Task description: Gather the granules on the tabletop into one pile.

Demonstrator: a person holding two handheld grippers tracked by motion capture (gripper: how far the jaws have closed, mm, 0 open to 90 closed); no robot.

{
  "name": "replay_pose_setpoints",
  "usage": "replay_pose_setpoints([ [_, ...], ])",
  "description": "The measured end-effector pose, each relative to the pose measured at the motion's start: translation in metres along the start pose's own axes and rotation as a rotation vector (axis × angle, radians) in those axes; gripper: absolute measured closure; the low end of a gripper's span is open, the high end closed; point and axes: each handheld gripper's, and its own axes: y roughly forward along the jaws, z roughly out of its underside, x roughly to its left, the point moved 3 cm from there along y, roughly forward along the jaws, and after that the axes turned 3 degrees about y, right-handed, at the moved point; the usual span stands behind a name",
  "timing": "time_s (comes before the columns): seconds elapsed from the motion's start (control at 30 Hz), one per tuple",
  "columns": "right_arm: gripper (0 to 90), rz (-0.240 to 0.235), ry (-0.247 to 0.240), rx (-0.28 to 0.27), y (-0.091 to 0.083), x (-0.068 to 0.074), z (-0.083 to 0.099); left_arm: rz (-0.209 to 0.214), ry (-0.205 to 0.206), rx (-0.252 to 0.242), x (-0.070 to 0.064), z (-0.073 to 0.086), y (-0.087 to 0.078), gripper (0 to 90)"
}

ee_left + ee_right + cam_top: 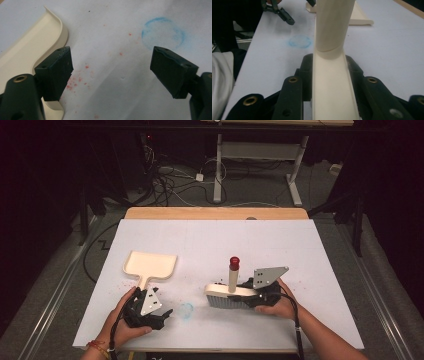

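A cream dustpan [150,264] lies flat at the left of the white table, handle toward me; its edge [30,50] runs beside my left jaws. My left gripper [167,312] sits just below the handle, open, with bare table between its fingers [56,71]. A cream brush [231,296] with grey bristles and an upright red-capped handle [234,264] stands at centre right. My right gripper [250,292] is shut on the brush's head [332,87]. Red crumbs [75,81] are scattered by the dustpan.
A blue ring mark [186,310] [163,32] [299,41] lies on the table sheet between the two grippers. A few red specks [299,282] lie right of the brush. Behind the table's far wooden edge [215,213] are cables and a desk frame on the floor.
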Motion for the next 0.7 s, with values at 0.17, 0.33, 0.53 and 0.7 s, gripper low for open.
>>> replay_pose_setpoints([
  [0.17,67.4,0.019,0.019,-0.016,-0.004,-0.009,0.001,0.001,0.001,-0.002,0.0,0.0,-0.001,17.8],
  [0.33,67.4,0.056,0.017,-0.042,-0.014,-0.009,-0.004,0.001,0.002,-0.006,0.0,-0.002,0.0,17.8],
  [0.53,67.4,0.191,0.074,-0.118,-0.044,-0.008,-0.012,-0.001,-0.004,-0.015,0.001,-0.001,-0.002,17.8],
  [0.7,67.4,0.46,0.17,-0.13,-0.056,-0.007,-0.007,-0.003,-0.004,-0.021,0.001,-0.001,-0.003,17.8],
])
